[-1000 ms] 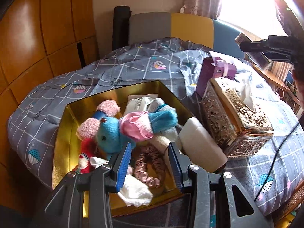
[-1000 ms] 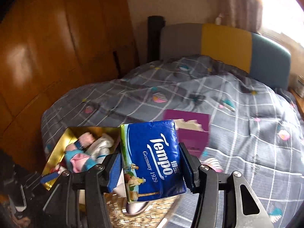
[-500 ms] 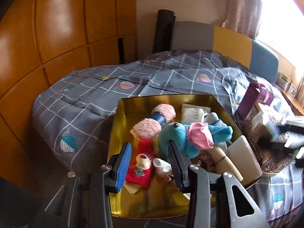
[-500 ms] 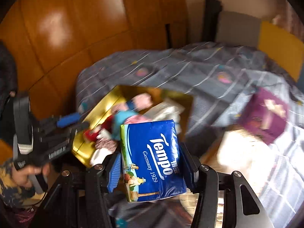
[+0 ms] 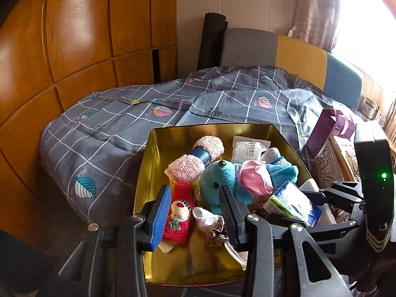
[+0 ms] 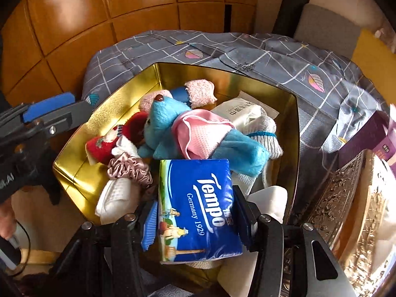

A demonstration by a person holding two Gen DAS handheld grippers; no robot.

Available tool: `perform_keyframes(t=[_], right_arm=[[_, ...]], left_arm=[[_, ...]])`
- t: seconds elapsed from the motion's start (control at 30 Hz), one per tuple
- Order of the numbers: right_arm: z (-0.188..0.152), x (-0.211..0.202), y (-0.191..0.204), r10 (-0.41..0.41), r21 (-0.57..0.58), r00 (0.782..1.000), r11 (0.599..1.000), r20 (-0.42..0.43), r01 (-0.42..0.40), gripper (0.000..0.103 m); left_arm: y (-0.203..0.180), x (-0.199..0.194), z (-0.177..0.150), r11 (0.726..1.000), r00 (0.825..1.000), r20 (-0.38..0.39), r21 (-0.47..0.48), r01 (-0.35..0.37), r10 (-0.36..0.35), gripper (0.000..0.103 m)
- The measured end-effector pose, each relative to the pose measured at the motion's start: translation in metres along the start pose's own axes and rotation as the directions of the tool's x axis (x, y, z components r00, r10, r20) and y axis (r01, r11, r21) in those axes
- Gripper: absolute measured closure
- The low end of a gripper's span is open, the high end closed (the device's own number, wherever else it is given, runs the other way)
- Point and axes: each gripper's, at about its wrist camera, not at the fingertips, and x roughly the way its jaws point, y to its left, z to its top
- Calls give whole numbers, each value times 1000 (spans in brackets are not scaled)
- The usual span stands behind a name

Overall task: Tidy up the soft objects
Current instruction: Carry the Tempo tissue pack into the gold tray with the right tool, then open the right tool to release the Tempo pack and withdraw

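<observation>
A gold tin box (image 5: 158, 138) (image 6: 247, 79) sits on the bed and holds several soft things: a blue plush toy (image 5: 217, 183) (image 6: 160, 121), pink socks (image 5: 195, 158), a red Christmas sock (image 5: 178, 217) (image 6: 104, 143) and a mauve scrunchie (image 6: 128, 168). My right gripper (image 6: 195, 217) is shut on a blue Tempo tissue pack (image 6: 198, 210) (image 5: 292, 203), held over the box's near right corner. My left gripper (image 5: 195, 212) is open and empty, over the box's near left side.
An ornate gold tissue box (image 5: 334, 163) (image 6: 351, 198) stands right of the tin. A purple carton (image 5: 329, 126) (image 6: 363, 136) lies behind it. The grey checked quilt (image 5: 123, 128) covers the bed. Wooden wardrobe panels (image 5: 74, 37) rise on the left.
My right gripper has carried the tissue pack left and down from above the ornate box to over the tin. My left gripper has shifted toward the tin's left side.
</observation>
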Motion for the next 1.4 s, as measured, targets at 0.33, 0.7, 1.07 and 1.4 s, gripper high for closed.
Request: perform_keyframes(t=[0.33,0.7,1.07,1.4], right_arm=[[-9,-8,7,-32,-18,999,999,29,32,49],[-16,-36,16,-128,-24,982,991,140,133,26],[-31,-91,5,-294,134,910,955,292,265,12],[-44,-115,-19,-404,304,863,899,304,313,8]], left_arm=[[-1,-1,0,1000,1000,3,0,-2,2,62],[-5,-7,0,1000,1000,12,8,-1,1,62],[-21,-15,1,1000,999,40,4,-14,13,61],[-39,-28,0,1000,996,85,22,-5,3,43]])
